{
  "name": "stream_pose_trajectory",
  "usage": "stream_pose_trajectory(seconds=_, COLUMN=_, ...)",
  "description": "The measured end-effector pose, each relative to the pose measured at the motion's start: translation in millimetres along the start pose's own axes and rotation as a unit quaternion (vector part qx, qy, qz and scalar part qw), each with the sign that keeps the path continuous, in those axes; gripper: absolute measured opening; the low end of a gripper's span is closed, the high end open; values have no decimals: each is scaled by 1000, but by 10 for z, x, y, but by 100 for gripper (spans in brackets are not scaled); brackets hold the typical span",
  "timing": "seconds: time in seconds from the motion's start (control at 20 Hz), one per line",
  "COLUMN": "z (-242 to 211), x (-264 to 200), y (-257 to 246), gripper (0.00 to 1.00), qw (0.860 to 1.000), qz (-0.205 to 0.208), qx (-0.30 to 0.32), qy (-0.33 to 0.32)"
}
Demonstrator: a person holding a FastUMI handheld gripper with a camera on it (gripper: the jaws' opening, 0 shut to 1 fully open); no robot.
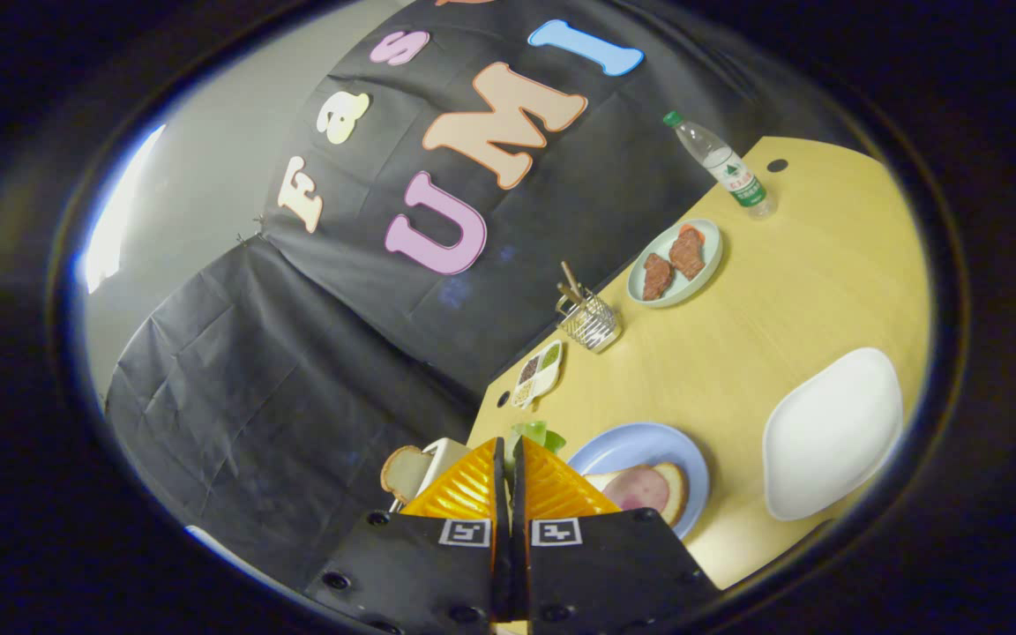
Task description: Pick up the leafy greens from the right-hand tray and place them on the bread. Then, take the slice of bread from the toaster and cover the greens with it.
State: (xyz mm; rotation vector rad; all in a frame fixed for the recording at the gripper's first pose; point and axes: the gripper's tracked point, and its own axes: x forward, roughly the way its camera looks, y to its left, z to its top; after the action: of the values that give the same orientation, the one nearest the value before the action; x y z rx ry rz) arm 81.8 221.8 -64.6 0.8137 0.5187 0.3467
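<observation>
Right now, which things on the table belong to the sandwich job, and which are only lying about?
For the job:
- green leafy greens, pinched at the tips of the gripper
- bread with a pink ham slice on the round blue plate
- bread slice in the white toaster
- empty white tray

Lying about:
- clear plastic water bottle
- pale green plate of meat pieces
- wire utensil basket
- small divided seasoning dish

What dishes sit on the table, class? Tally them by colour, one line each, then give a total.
Blue plate, holding bread with a ham slice: 1
Pale green plate, holding meat pieces: 1
White dishes: 2, the empty tray and the small divided dish
Total: 4
The gripper holds leafy greens.
</observation>
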Motion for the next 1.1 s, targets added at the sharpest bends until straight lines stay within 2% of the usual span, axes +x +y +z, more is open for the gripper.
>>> stream_pose_trajectory(seconds=0.25, z=-399, x=329, y=-72, gripper=3, qw=1000, qz=-11, qx=16, qy=13)
stream_pose_trajectory(seconds=0.5, z=-611, x=407, y=-524, gripper=3, qw=997, qz=-73, qx=24, qy=31)
stream_pose_trajectory(seconds=0.8, z=-522, x=253, y=-1016, gripper=3, qw=989, qz=-146, qx=-24, qy=30)
stream_pose_trajectory(seconds=1.1, z=-689, x=266, y=-1243, gripper=3, qw=980, qz=-176, qx=-62, qy=61)
